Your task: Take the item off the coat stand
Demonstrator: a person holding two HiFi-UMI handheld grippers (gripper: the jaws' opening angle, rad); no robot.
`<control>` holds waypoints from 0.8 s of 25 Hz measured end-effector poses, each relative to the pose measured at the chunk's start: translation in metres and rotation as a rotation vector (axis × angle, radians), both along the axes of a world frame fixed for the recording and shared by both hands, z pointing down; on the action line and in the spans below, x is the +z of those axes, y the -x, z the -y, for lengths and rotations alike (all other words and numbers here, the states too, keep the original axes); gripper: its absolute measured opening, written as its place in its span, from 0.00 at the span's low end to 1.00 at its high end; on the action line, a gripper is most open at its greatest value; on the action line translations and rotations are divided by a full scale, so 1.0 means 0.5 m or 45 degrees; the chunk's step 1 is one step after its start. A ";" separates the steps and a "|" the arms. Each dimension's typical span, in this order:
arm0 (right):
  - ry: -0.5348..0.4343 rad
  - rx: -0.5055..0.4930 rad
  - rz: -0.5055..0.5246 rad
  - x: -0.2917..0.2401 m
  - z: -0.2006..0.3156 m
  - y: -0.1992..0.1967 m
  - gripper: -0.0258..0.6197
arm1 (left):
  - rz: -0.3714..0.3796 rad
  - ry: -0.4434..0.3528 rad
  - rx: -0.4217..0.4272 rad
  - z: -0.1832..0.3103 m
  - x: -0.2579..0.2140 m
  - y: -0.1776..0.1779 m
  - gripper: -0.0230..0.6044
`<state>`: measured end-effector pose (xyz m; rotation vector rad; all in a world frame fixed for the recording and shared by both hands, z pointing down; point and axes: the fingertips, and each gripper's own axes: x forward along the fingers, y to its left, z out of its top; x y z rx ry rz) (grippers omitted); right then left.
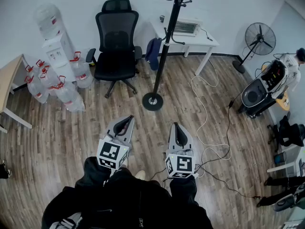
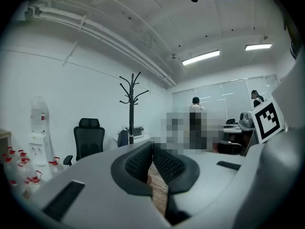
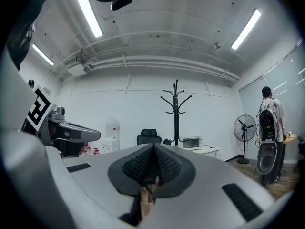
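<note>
**Nearest.** Left hand-held gripper (image 1: 127, 119) and right hand-held gripper (image 1: 176, 126) are held out side by side over the wood floor (image 1: 71, 142), both aimed ahead at the stand.
- Left gripper view: pads pressed together at the tips, nothing between them. Clenched, empty.
- Right gripper view: the same, pads meeting, only floor seen through the slot below. Clenched, empty.
- Judgement: they are carried closed because nothing is within reach. This is the approach; no grasp has begun.

**Middle distance.** A white cable (image 1: 202, 104) loops over the floor to the right, off the straight line to the stand. It is a trip risk only if the person drifts right.

**Stand and item.** The coat stand (image 1: 164, 51) is upright on its round base, ahead of both grippers and well apart from them.
- The task's item, a dark blue bag (image 1: 153, 53), hangs from a low hook on the stand's left side, against the pole. The upper hooks are bare.
- Judgement: hanging low, it probably needs lifting up and outward off the hook, so the jaws must open before arrival.
- Which strap sits on the hook is too small to tell.

**Beyond.**
- A black office chair (image 1: 116, 42) stands left of the stand, near the bag.
- A white surface (image 1: 209, 41) carrying a small oven (image 1: 186, 27) stands to the right, behind the pole.
- Water bottles (image 1: 57, 87) sit far left and a fan (image 1: 259, 37) far right, neither in the way.
</note>
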<state>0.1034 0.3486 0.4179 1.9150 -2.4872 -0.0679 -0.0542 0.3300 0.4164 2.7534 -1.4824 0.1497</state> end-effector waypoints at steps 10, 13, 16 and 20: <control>0.011 -0.021 -0.017 0.009 0.014 -0.020 0.06 | 0.006 0.017 -0.018 0.010 0.009 -0.025 0.08; 0.013 -0.027 -0.013 0.017 0.042 -0.022 0.06 | 0.010 0.020 -0.025 0.037 0.016 -0.026 0.08; 0.022 -0.033 -0.010 0.023 0.086 -0.028 0.06 | 0.009 0.023 -0.030 0.084 0.018 -0.034 0.08; 0.033 -0.039 -0.005 0.025 0.172 -0.033 0.06 | 0.010 0.027 -0.022 0.171 0.017 -0.047 0.08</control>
